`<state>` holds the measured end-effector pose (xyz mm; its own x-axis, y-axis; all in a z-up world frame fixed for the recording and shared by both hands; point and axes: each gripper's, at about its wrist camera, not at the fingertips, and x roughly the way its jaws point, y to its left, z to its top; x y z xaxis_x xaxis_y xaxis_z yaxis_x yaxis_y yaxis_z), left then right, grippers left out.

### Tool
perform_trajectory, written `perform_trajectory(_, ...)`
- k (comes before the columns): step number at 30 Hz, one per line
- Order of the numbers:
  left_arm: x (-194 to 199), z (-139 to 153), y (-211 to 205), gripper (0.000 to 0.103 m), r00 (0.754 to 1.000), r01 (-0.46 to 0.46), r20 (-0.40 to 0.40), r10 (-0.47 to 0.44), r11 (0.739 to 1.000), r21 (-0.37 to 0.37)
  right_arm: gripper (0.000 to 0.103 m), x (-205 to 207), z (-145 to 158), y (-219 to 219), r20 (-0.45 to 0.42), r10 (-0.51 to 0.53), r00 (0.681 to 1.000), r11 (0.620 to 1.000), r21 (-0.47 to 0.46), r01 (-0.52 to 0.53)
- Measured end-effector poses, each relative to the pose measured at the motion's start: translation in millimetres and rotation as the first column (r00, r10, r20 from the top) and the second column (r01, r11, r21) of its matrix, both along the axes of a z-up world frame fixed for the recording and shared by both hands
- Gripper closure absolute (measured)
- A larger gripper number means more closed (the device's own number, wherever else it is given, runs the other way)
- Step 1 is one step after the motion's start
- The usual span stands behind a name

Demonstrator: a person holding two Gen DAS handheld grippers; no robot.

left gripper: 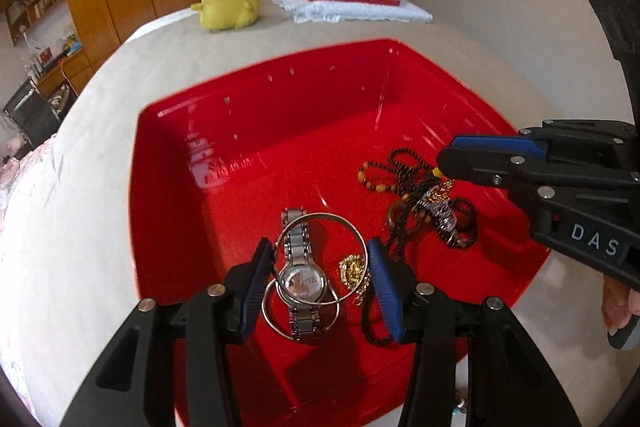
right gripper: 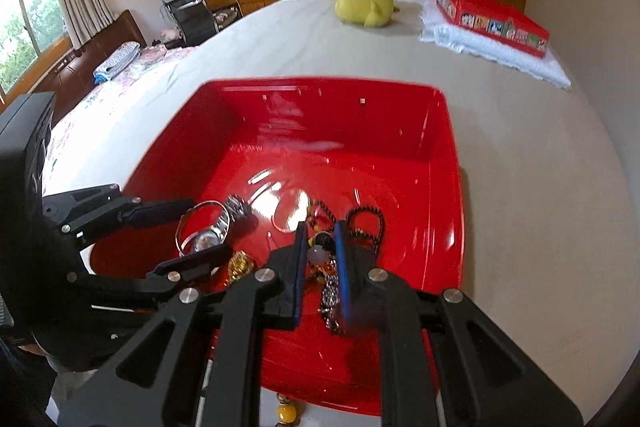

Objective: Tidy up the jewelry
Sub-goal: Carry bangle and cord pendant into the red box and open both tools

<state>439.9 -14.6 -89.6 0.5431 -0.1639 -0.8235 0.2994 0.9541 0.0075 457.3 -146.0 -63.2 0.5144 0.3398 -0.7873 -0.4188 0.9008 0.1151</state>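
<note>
Inside the red bin, jewelry lies pooled for sorting: the left gripper clasps a silver bangle above the watch, while the right gripper pinches a beaded necklace over the bin's tangled chains.

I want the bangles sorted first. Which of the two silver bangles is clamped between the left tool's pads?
The larger silver bangle, looped over the watch. The smaller bangle lies beneath, untouched by the left tool.
</note>
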Motion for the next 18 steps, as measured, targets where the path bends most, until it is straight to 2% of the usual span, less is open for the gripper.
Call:
perform_trajectory(2, 1, -2, 3, 0.053, 1.000, -0.005, -0.010, 0.005, 1.000, -0.023, 0.088, 0, -6, 0, -0.015, -0.002, 1.000, 1.000, -0.009, 0.002)
perform_trajectory(6, -1, 1, 3, 0.052, 1.000, -0.010, -0.004, 0.009, 1.000, -0.019, 0.084, -4, -9, -4, -0.025, -0.004, 1.000, 1.000, -0.012, 0.004)
perform_trajectory(7, -3, 3, 3, 0.050, 1.000, -0.005, -0.002, 0.005, 1.000, -0.020, 0.084, -5, -8, -5, -0.026, -0.004, 1.000, 1.000, -0.010, 0.004)
perform_trajectory(8, -7, 5, 2, 0.042, 1.000, 0.000, 0.007, 0.000, 1.000, -0.014, 0.083, -8, -7, -6, -0.025, -0.004, 1.000, 1.000, -0.007, 0.004)
perform_trajectory(10, -13, 9, 2, 0.037, 1.000, -0.001, 0.028, 0.001, 1.000, 0.000, 0.078, -13, -2, -9, -0.014, -0.006, 1.000, 1.000, -0.001, 0.006)
perform_trajectory(16, -40, 29, 14, 0.037, 0.998, -0.010, 0.063, 0.011, 1.000, -0.022, 0.073, -35, 13, -20, 0.015, -0.012, 1.000, 0.999, 0.033, 0.012)
perform_trajectory(18, -63, 38, 26, 0.036, 0.996, -0.016, 0.092, 0.020, 0.999, -0.041, 0.073, -52, 20, -25, 0.030, -0.006, 1.000, 0.998, 0.059, 0.004)
